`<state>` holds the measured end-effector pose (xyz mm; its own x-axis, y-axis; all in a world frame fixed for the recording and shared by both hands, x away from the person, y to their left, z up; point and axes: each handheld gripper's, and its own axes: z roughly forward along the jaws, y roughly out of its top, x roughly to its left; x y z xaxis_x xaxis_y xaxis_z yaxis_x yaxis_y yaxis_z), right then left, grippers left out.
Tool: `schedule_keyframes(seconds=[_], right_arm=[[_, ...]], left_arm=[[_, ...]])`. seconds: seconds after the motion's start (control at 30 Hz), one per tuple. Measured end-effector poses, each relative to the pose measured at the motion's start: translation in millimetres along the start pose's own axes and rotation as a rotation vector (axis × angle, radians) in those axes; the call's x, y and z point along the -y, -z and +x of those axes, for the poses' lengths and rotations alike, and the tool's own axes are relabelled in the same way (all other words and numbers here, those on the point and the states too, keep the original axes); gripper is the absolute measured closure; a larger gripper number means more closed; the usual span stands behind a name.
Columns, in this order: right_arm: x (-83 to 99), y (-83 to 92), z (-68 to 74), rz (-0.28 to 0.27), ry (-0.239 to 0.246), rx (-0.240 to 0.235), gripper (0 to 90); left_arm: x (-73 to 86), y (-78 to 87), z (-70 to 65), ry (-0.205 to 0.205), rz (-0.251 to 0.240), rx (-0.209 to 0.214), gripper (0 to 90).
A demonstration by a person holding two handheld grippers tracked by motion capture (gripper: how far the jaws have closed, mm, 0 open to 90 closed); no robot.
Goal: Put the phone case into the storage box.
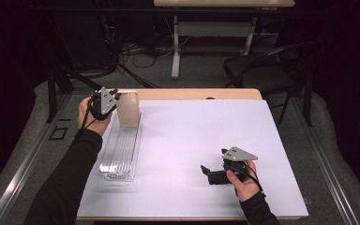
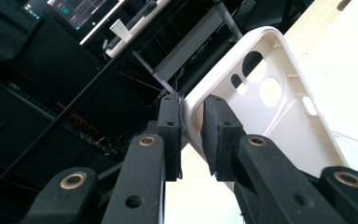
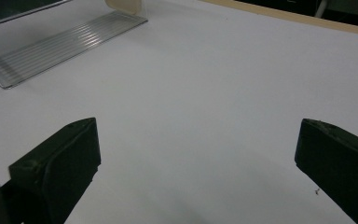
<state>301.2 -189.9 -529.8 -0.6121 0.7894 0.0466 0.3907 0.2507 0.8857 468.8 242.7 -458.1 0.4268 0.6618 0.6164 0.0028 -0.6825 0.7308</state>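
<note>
A cream phone case stands upright at the far end of a clear ribbed tray on the left of the table. My left gripper is shut on the case's left edge. In the left gripper view that edge sits pinched between the two black pads of the left gripper, and the phone case shows its hollow inner side with the camera cut-outs. My right gripper rests low at the near right, open, holding nothing. In the right gripper view its jaws stand wide apart, facing the tray and the case's foot.
A white sheet covers most of the wooden table. Beyond the far edge stand a black chair and another desk's frame with cables on the floor. A dark stand rises at the far left.
</note>
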Motion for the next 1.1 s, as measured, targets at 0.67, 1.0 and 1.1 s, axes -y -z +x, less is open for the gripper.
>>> schedule_keyframes(seconds=[0.67, 1.0, 1.1], right_arm=[[0.8, -0.7, 0.1, 0.002, 0.002, -0.002, 0.3], [1.1, -1.5, 0.1, 0.006, 0.006, -0.004, 0.4], [1.3, -1.7, 0.5, 0.007, 0.005, -0.005, 0.4]], left_arm=[[3.6, -2.5, -5.2, -0.007, -0.001, 0.003, 78.0], [3.9, -2.3, -5.3, -0.044, -0.003, 0.001, 77.9], [3.7, -2.0, -5.5, -0.071, -0.003, -0.003, 77.8]])
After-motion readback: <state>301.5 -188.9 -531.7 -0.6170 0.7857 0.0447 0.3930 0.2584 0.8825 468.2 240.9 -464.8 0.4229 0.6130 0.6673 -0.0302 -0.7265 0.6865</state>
